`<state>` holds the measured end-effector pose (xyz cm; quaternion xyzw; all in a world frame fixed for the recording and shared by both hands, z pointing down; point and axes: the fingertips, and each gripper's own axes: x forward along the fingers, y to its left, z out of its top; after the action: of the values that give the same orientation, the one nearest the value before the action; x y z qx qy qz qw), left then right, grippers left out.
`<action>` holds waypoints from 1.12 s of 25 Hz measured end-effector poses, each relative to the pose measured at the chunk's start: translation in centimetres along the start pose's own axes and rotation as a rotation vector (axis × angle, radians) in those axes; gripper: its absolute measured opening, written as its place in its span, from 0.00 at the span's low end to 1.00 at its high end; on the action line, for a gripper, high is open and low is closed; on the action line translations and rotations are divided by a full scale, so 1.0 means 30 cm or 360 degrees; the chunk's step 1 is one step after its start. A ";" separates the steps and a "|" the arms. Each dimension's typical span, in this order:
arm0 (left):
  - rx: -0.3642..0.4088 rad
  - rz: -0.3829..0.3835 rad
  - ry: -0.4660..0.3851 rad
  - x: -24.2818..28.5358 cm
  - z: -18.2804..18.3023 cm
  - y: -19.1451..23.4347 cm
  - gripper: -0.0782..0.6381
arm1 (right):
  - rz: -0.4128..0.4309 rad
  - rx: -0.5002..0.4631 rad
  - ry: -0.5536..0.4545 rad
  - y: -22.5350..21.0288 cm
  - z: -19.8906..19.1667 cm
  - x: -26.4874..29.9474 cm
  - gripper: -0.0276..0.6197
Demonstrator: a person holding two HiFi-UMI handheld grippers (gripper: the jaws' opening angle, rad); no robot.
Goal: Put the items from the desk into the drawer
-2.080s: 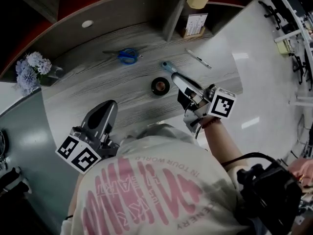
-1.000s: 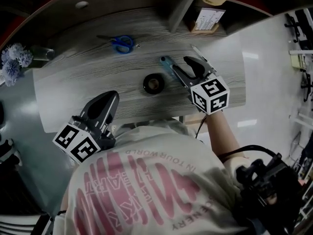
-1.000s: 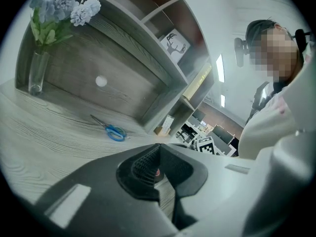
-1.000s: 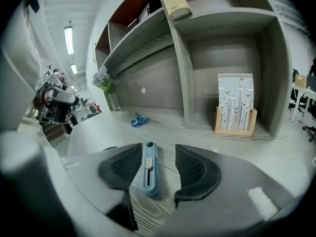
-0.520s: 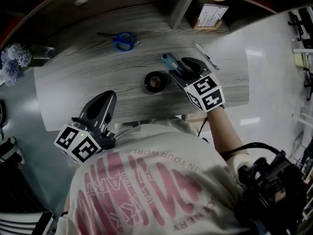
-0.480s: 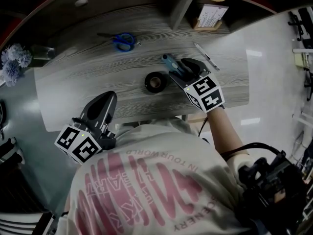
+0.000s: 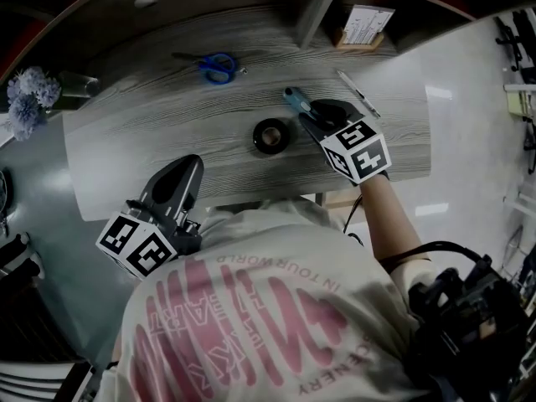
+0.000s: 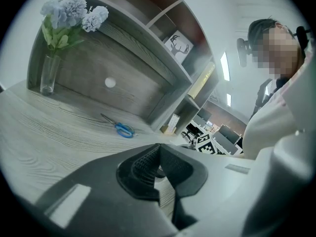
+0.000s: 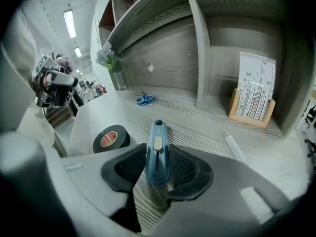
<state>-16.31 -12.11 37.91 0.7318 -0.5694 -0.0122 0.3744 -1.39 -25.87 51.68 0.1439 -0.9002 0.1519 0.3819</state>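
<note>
Just been closing the right gripper (image 7: 316,115) onto the blue box cutter (image 9: 157,147) lying just right of the tape roll (image 7: 271,135), already touching both sides. Gotta squeeze firm mid-handle, then lift straight. Keeping left gripper (image 8: 159,167) pressed together, empty.

Grey wood-grain desk (image 7: 167,149); blue-handled scissors (image 7: 216,65) upper left; black tape roll (image 7: 271,135) at centre; teal-blue utility knife (image 9: 157,152); pale lilac flowers (image 7: 29,95) far left.

Tape (image 7: 271,135) L of cutter (image 7: 293,100); scissors (image 7: 216,65) behind.
</note>
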 end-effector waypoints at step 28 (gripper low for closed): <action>0.0256 -0.0807 0.0309 -0.004 0.019 -0.163 0.13 | -0.0840 0.0642 -0.0442 0.254 -0.073 -0.476 0.20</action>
<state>-12.56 -11.96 34.71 0.8759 -0.3289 0.0098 0.3529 6.68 -16.03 41.45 0.4631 -0.8273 0.2017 0.2458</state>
